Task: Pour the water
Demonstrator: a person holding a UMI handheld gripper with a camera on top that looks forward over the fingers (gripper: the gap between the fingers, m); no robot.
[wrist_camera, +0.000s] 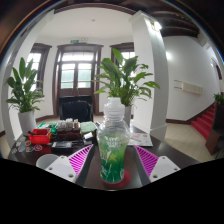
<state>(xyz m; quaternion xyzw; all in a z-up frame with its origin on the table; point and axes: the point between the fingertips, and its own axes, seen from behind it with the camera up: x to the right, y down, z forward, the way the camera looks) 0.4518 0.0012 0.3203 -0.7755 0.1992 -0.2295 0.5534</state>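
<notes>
Gripper level, pointing forward along own two fingers. Fingers spread apart, one on each side, rising from below and converging slightly toward tips. Left finger's magenta pad faces inward; right finger's magenta pad likewise. White finger bodies visible outboard of pads. Bottle stands upright between pads; whether both pads press on it cannot be told. No hand or sleeve visible.

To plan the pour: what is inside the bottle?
The bottle holds green liquid in its lower part; above is clear. The cap is on. Its base is hidden.
</notes>
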